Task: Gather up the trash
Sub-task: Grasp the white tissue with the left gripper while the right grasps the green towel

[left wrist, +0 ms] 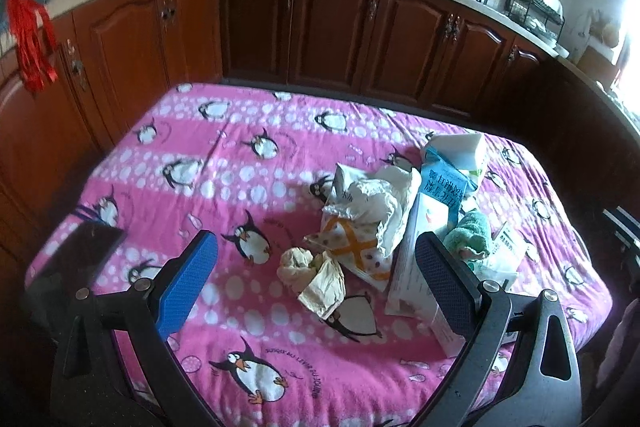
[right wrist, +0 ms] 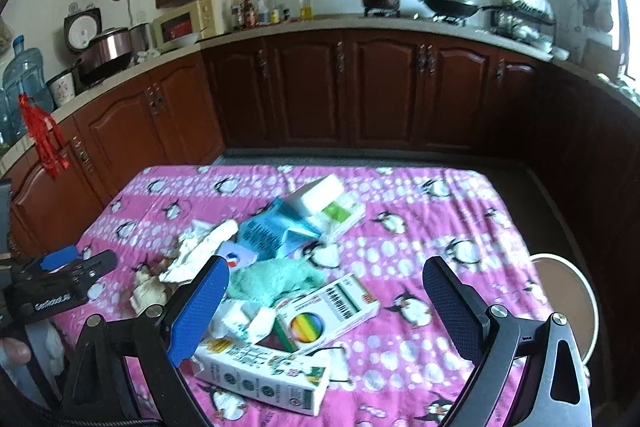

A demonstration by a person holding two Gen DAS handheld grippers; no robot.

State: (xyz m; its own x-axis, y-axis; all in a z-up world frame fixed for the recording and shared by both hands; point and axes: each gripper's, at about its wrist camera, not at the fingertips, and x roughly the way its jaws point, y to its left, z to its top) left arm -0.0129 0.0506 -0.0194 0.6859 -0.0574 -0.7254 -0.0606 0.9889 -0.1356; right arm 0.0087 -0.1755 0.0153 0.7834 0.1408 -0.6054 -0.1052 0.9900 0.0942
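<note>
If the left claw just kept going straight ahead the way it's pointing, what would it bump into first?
Probably the crumpled beige paper wad, which lies between the open fingers of the left gripper, with the white patterned bag just behind it. Depth is hard to judge through the fisheye.

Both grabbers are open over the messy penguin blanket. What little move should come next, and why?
Probably lower the open left gripper onto the crumpled beige paper wad and close. It lies right between the fingers, at the pile's near edge, clear of the white carton. The right gripper is open too, holding nothing.
</note>
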